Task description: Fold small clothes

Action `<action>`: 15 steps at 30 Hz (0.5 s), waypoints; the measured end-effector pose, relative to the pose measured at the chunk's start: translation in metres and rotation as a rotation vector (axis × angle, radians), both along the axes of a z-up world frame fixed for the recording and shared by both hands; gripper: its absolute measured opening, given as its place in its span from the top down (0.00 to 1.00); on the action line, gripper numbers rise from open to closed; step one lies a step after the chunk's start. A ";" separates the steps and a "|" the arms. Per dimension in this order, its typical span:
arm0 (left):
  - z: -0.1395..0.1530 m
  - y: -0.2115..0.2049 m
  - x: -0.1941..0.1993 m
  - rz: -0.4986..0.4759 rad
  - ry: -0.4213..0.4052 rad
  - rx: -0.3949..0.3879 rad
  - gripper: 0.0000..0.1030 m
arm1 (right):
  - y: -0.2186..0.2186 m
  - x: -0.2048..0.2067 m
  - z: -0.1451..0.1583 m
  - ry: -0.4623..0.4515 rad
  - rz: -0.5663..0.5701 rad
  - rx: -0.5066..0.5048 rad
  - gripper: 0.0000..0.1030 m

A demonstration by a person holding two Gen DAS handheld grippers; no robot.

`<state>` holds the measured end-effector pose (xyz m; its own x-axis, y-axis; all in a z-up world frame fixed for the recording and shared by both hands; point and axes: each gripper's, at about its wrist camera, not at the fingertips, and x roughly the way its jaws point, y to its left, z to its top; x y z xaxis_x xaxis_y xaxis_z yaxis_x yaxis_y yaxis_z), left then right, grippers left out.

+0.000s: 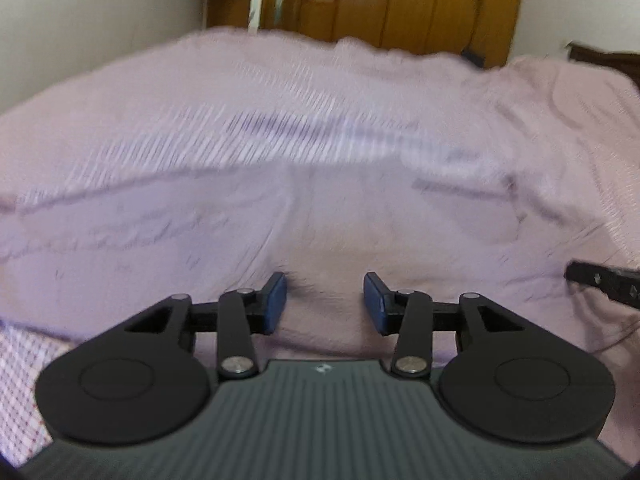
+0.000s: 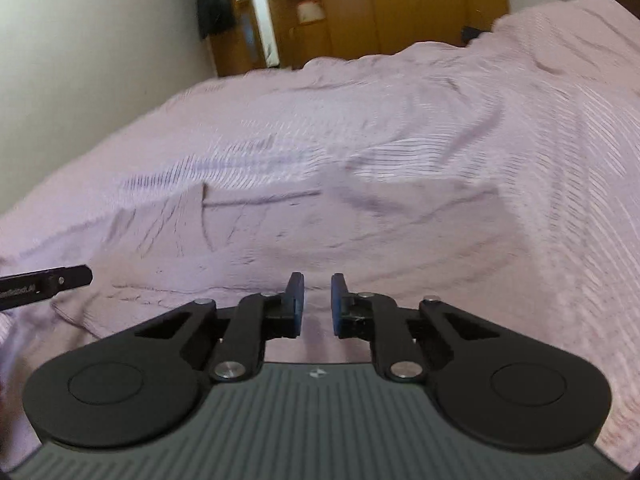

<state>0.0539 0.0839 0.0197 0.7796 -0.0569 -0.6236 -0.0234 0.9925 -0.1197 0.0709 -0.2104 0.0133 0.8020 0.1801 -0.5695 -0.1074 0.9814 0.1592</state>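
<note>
Pale pink garment point(image 1: 320, 216) lies flat ahead of both empty claws, left point(image 1: 325, 303) parted, right point(image 2: 317, 305) narrowly open.

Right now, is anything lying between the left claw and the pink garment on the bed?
Nothing visible. The left claw hangs open directly over the pink garment, with only cloth showing between its pads.

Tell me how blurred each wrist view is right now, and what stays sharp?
Left wrist: pink bedspread streaked by motion blur, left gripper crisp. Right wrist: the cloth smeared too, wardrobe soft, right gripper sharp. Fisheye bends both.
</note>
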 end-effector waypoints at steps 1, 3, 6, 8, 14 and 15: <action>-0.003 0.004 0.002 0.019 0.019 -0.001 0.55 | 0.006 0.009 -0.003 0.019 0.006 -0.013 0.86; -0.005 0.012 0.005 0.030 0.039 -0.038 0.55 | 0.017 0.027 -0.013 0.062 -0.005 -0.055 0.86; -0.004 0.018 0.006 0.038 0.050 -0.072 0.56 | 0.022 0.044 -0.019 0.069 -0.024 -0.094 0.87; -0.004 0.014 0.006 0.034 0.049 -0.061 0.55 | 0.026 0.049 -0.020 0.070 -0.031 -0.102 0.86; 0.001 0.010 0.003 0.011 0.056 -0.066 0.35 | 0.015 0.025 -0.003 0.068 -0.021 -0.044 0.54; 0.001 0.010 0.002 0.007 0.058 -0.065 0.33 | 0.012 0.017 0.003 0.062 -0.020 -0.033 0.47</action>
